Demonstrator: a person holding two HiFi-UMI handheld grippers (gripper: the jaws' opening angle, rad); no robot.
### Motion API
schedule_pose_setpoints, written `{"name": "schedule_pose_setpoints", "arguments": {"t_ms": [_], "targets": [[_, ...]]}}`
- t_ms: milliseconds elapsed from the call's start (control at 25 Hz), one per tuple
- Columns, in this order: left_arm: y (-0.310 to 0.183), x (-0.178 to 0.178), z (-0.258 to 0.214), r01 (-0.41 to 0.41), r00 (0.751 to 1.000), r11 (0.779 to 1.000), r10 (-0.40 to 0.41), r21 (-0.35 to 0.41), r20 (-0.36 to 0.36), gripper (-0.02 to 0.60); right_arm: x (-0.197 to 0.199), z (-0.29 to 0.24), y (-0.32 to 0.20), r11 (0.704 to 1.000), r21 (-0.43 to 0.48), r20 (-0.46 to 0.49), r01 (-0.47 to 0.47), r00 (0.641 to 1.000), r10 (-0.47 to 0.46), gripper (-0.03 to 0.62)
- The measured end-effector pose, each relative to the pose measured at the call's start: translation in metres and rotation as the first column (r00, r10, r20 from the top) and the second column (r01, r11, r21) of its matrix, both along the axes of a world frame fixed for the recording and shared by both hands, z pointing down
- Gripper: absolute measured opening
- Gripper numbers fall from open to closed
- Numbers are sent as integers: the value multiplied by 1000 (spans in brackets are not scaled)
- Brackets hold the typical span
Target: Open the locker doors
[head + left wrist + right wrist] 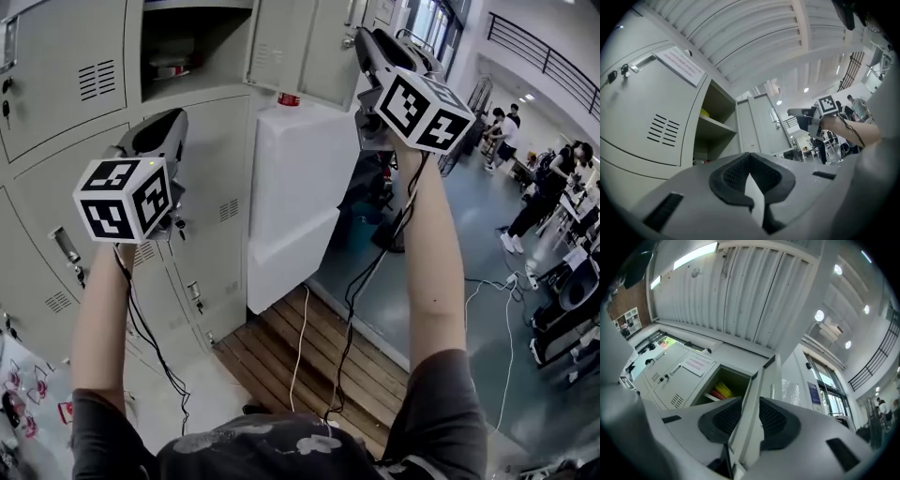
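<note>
Grey lockers fill the left of the head view. One upper compartment stands open, its door swung out to the right. My right gripper is raised to that door's outer edge. In the right gripper view the door edge runs between the jaws of the right gripper, with a dark slit beside it on the left, so the pads look slack. My left gripper hangs lower, in front of shut doors, with nothing in it. The left gripper shows a thin light gap between its pads.
A tall white cabinet stands right of the lockers, a red object on top. A wooden pallet lies on the floor below. Cables hang from my arms. People stand far right. Yellow items lie in the open compartment.
</note>
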State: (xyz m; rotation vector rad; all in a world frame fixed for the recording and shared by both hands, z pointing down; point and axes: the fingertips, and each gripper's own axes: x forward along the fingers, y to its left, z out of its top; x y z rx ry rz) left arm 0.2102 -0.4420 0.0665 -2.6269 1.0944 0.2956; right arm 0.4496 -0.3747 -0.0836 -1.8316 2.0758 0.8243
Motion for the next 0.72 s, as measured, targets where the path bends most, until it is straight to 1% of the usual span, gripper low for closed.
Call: {"name": "schedule_pose_setpoints", "arguments": {"t_ms": [160, 320, 520, 600, 720], "targets": [[16, -23, 10, 21, 1000, 1000, -21, 21, 10, 9, -46, 30, 7, 996, -16, -34, 88, 995, -89, 206], [31, -48, 20, 48, 999, 998, -48, 36, 12, 9, -91, 64, 12, 987, -50, -59, 155, 986, -158, 259], [52, -88, 47, 76, 997, 997, -76, 33, 14, 9, -147, 105, 23, 968, -80, -54, 238, 969, -243, 281], [58, -108, 65, 86, 996, 996, -86, 3, 17, 9, -176, 126, 24, 954, -113, -56, 279, 957, -286, 281], [66, -143, 94, 104, 995, 992, -103, -74, 11, 9, -222, 164, 20, 919, -189, -31, 347, 933, -359, 281]]}}
